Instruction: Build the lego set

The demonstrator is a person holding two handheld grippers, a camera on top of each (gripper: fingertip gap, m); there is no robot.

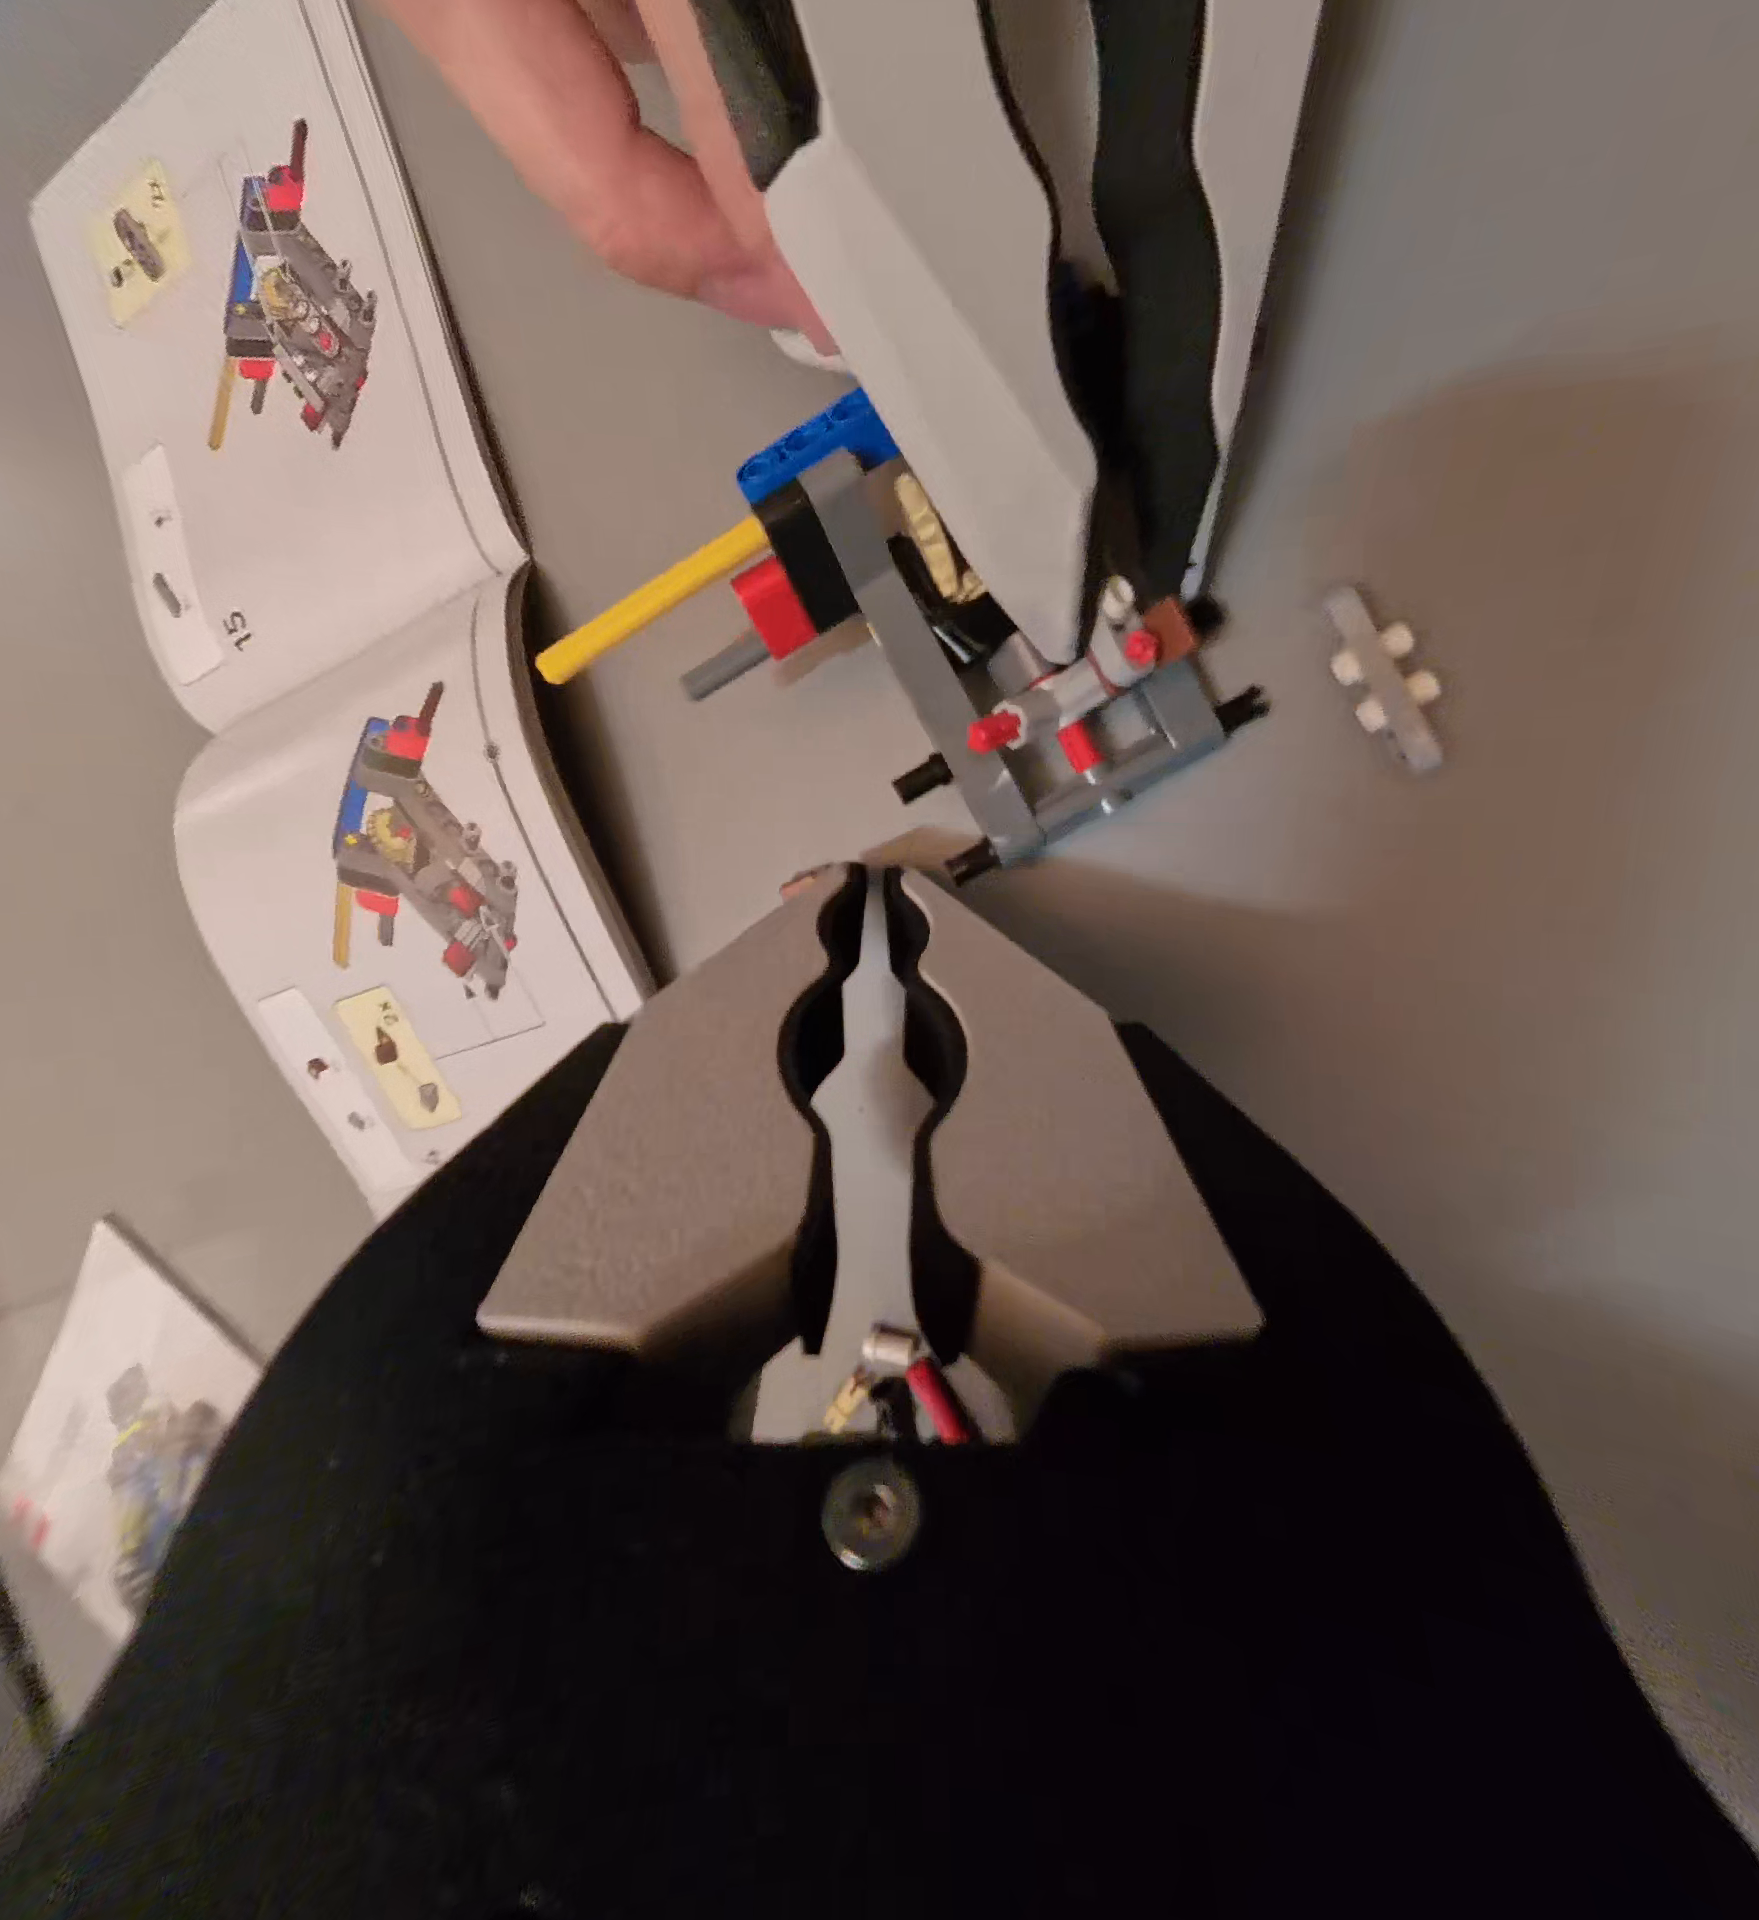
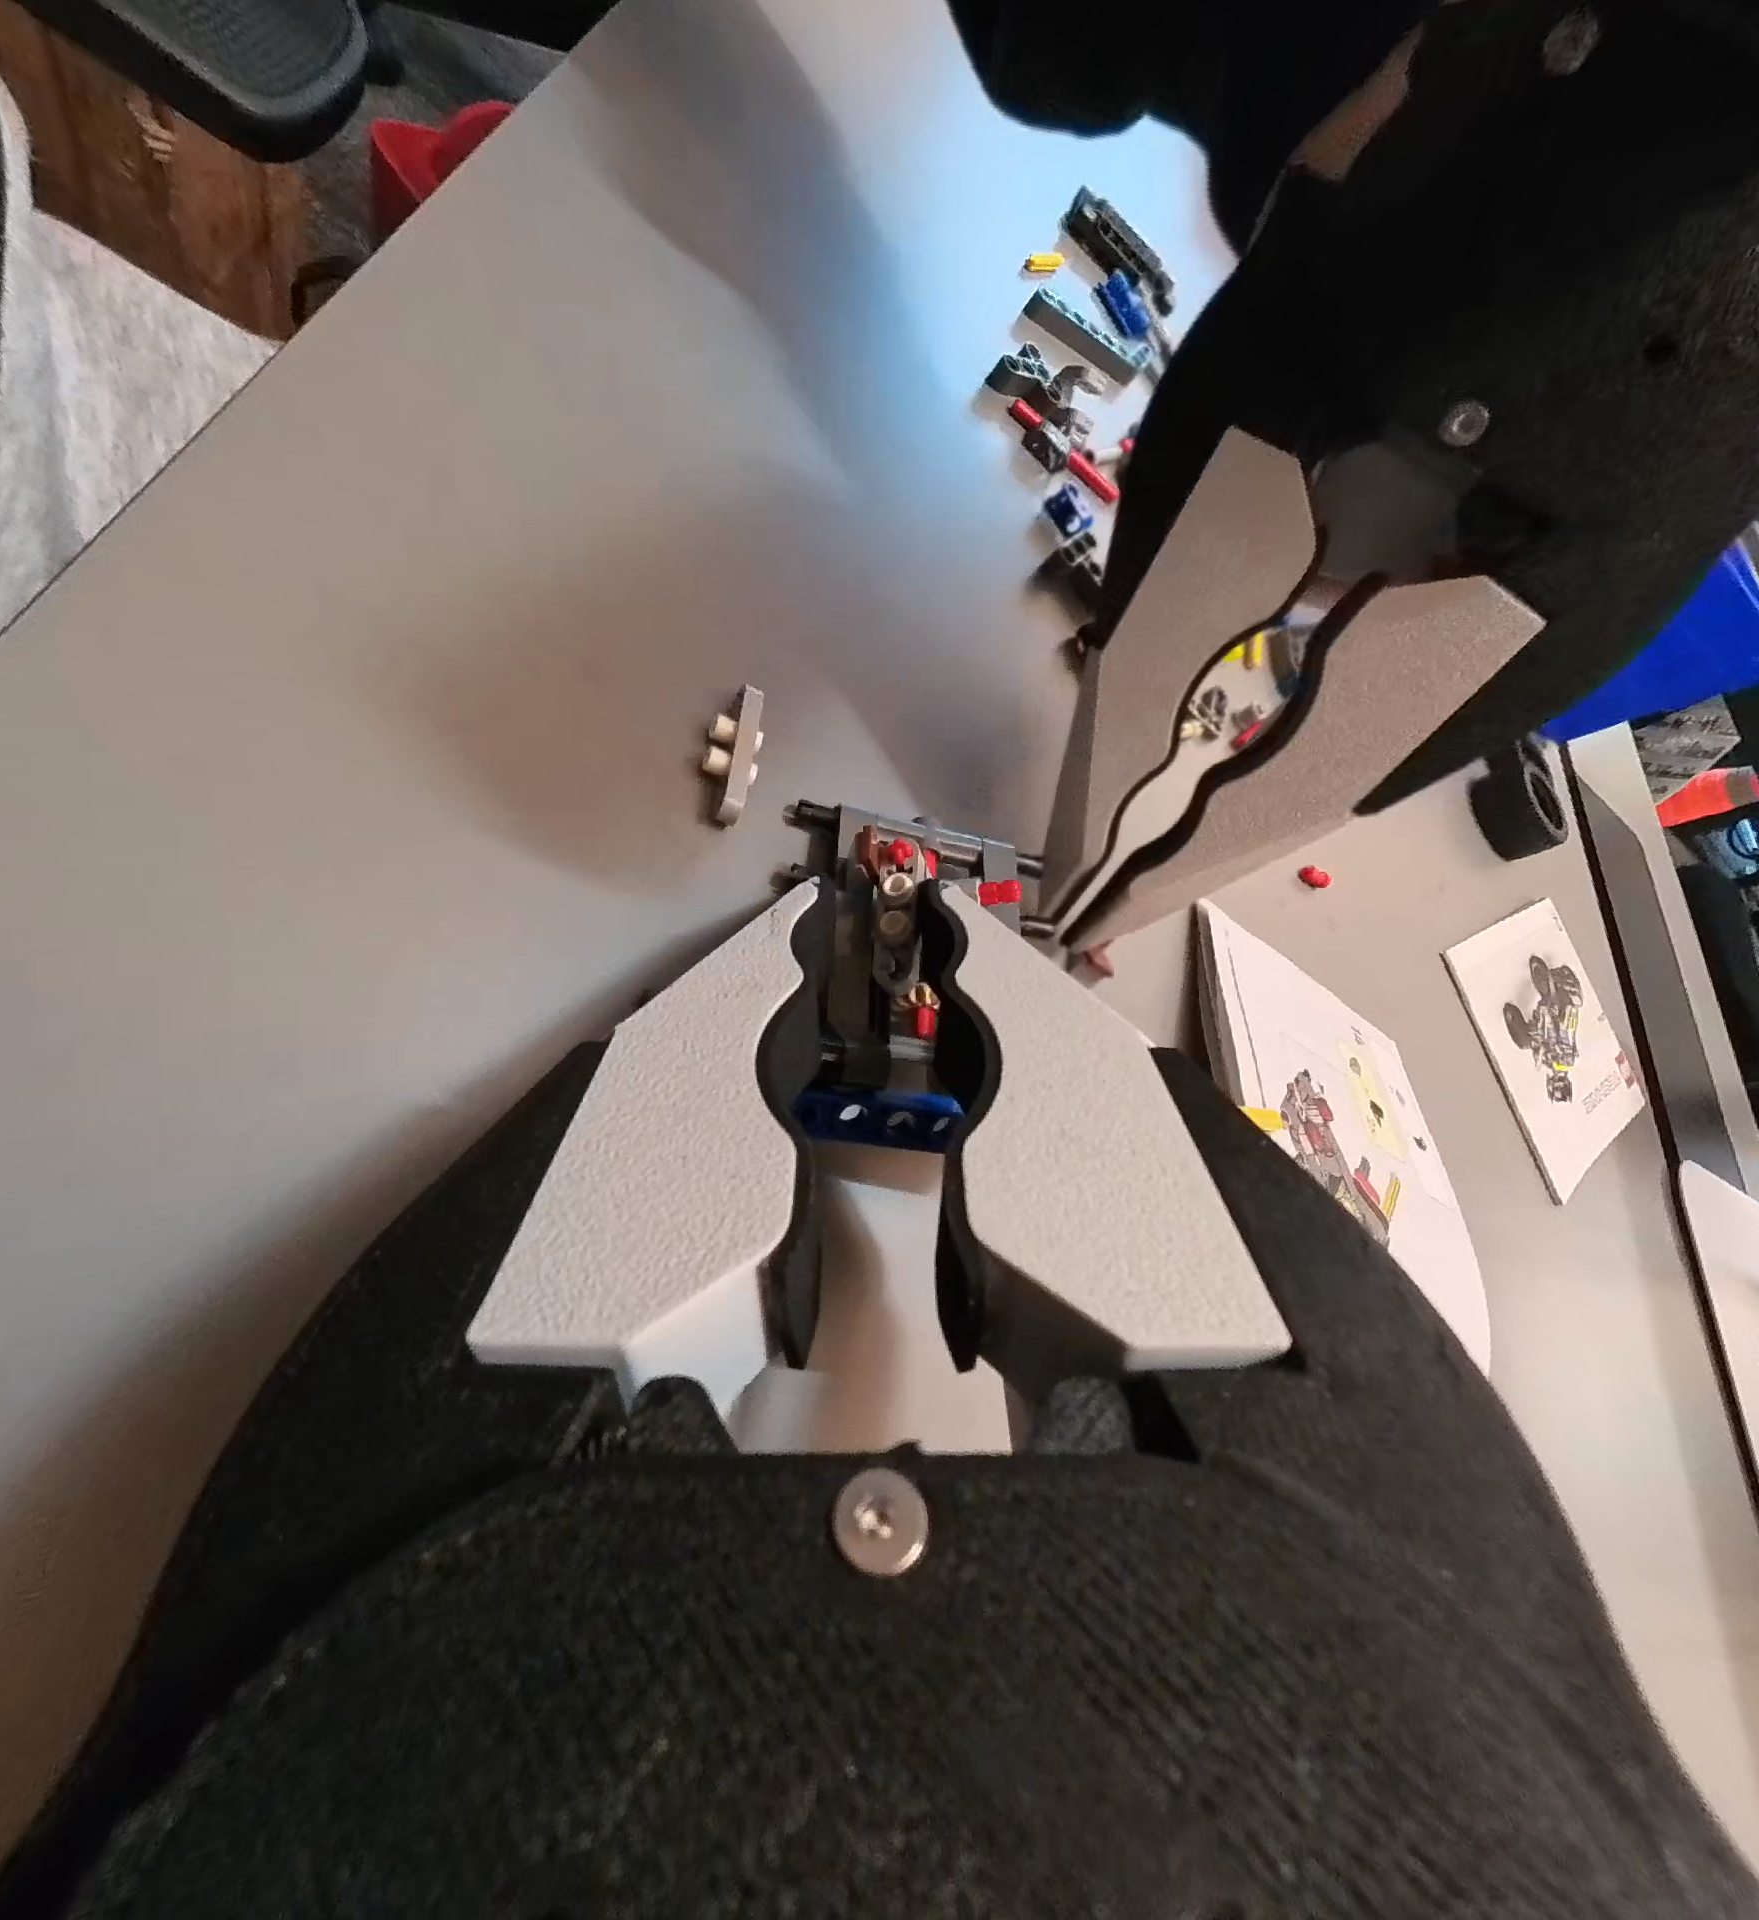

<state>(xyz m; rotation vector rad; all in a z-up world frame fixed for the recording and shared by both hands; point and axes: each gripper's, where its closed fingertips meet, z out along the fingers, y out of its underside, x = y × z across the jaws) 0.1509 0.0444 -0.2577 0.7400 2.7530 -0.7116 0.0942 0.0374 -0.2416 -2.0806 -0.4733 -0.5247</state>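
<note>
The lego assembly (image 1: 968,644) is a grey frame with a blue beam, a yellow axle, and red and black pins. It rests on the grey table (image 1: 1529,935). My right gripper (image 2: 880,894) is shut on it lengthwise, and the blue beam (image 2: 875,1122) sits between its fingers. In the left wrist view the right gripper (image 1: 1150,603) comes down from the top, held by a hand (image 1: 646,208). My left gripper (image 1: 875,873) is shut just short of the frame's near corner. A small brown piece (image 1: 802,883) shows at its tip. The left gripper also shows in the right wrist view (image 2: 1067,930).
A small grey plate with white pins (image 1: 1384,675) lies beside the assembly. The open instruction booklet (image 1: 335,520) lies on the left and a leaflet (image 1: 116,1434) below it. Several loose parts (image 2: 1072,395), a black wheel (image 2: 1519,800) and a tiny red piece (image 2: 1314,878) lie farther off. My hands' fingertips stand some 6 cm from each other.
</note>
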